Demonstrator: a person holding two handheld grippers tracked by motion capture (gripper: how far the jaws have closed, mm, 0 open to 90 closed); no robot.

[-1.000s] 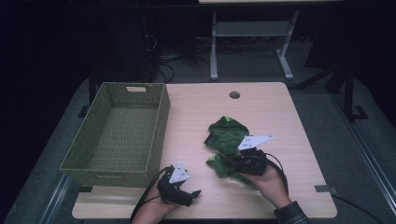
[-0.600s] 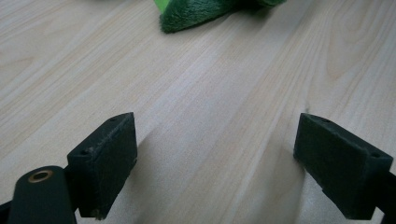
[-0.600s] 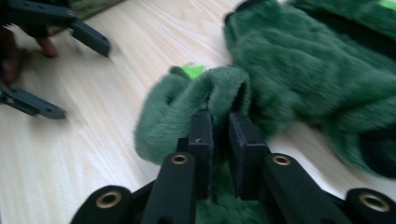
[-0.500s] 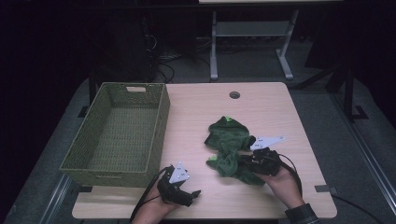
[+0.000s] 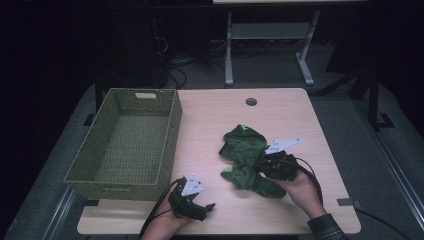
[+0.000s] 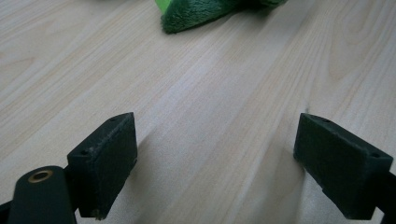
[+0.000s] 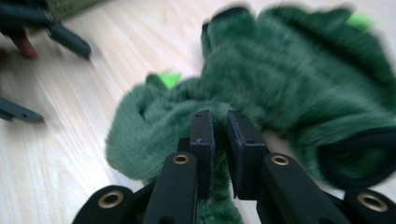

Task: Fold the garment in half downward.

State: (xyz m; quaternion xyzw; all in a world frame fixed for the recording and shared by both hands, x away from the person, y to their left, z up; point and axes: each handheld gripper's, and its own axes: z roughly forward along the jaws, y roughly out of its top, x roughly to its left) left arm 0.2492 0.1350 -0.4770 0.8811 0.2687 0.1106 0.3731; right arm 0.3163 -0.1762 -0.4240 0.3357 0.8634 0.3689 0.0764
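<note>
Room: dim, with a pale wooden counter (image 5: 280,110) and a woven basket (image 5: 125,137) at its left
Thing in hand: a green fleece garment (image 5: 245,155), bunched right of the counter's middle
Right tool (image 7: 219,126): we have its jaws nearly together, pinching a fold of the fleece after a small closing move
Left tool (image 6: 215,163): jaws wide, nothing between them, low over bare wood
Handling: we judge it light, soft and floppy, not fragile; it will sag and trail
Where to grip: a thick bunched fold, not a thin edge
</note>
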